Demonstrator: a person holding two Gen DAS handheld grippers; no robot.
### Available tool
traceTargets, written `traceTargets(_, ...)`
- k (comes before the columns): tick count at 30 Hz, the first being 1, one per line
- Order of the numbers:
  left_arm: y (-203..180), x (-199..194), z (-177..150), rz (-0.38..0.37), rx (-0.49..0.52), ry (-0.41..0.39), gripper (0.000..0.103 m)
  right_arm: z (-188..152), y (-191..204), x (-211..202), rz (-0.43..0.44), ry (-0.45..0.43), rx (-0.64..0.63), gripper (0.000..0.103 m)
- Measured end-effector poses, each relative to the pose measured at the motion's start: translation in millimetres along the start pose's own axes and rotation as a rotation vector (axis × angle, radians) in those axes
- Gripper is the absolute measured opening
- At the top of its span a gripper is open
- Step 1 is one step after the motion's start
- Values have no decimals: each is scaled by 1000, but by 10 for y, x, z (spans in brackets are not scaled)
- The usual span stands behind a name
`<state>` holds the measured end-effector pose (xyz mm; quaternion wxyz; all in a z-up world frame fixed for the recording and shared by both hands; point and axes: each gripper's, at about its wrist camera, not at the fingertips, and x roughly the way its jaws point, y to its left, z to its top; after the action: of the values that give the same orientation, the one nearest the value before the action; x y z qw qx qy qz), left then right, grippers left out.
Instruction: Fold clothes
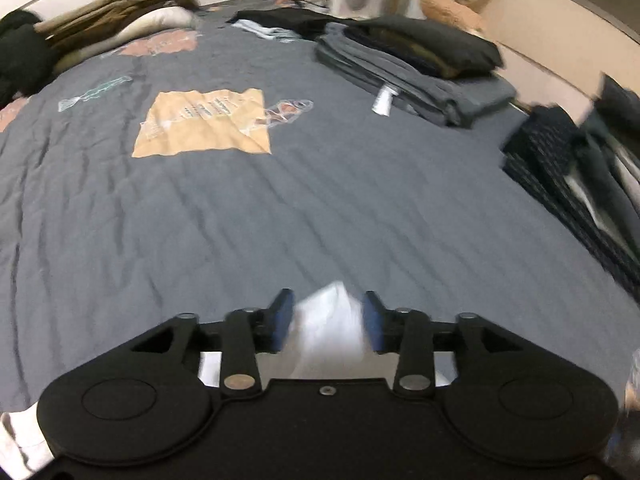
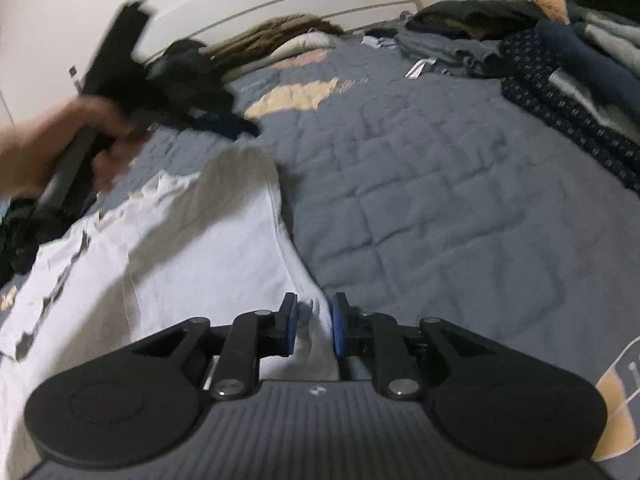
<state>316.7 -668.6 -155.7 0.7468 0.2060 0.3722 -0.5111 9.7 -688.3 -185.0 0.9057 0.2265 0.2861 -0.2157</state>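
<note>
White cloth is what I have under both tools: a pale garment [image 2: 168, 248] lies spread on the grey quilted bedcover [image 2: 440, 220], filling my right wrist view from about seven to ten o'clock, its top edge rumpled and its right edge running down to the fingers.

My right gripper [image 2: 313, 322] has its blue pads close together with a fold of that garment's edge between them. The gap is narrow, but I cannot tell whether the pads actually press the cloth.

My left gripper [image 1: 327, 322] stands roughly half open. A bunched bit of the white garment [image 1: 332, 320] sits between its blue pads, blurred; the pads look to stand just clear of it rather than clamping it. From the right wrist view I see that same tool as a dark smear at ten o'clock, carried in a hand [image 2: 44, 148] above the far corner of the garment.

No bins or baskets show; the only things holding anything are the piles on the bed. At one o'clock in the left view a folded stack of grey clothes [image 1: 420, 80] carries a black folded piece [image 1: 432, 46] on top. At three o'clock lies a dark dotted garment [image 1: 560, 168] with other dark pieces over it. A tan patch [image 1: 204, 124] marks the bedcover at eleven o'clock, and brown and black bedding [image 1: 100, 16] is heaped at the head.
</note>
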Motion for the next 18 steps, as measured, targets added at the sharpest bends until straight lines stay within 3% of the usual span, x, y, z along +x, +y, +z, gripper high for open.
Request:
traceTargets(4, -1, 249, 22, -14, 0, 60, 50, 20, -35, -1, 9, -1, 1, 16)
traceTargets(6, 4, 372, 56, -47, -29, 76, 8, -14, -27, 43, 14, 13, -13, 16)
traceTargets(7, -2, 421, 82, -61, -38, 82, 8, -35, -8, 61, 15, 15, -31, 16)
traceTargets(9, -75, 456, 130, -62, 3, 46, 8, -73, 28, 79, 10, 16, -64, 5)
traceTargets(13, -153, 612, 156, 8, 33, 51, 12, -65, -4, 46, -20, -26, -40, 3)
traceTargets(14, -171, 653, 161, 26, 39, 53, 16, -70, -11, 66, -24, -20, -42, 3)
traceTargets(15, -185, 639, 169, 52, 42, 48, 29, -76, -13, 92, -27, -9, -49, 4)
traceTargets(17, -190, 480, 169, 98, 53, 15, 44, -102, -12, 125, -47, 18, -78, 7)
traceTargets(18, -170, 340, 148, 107, 45, -7, 45, -86, -16, 131, -40, 38, -87, 7)
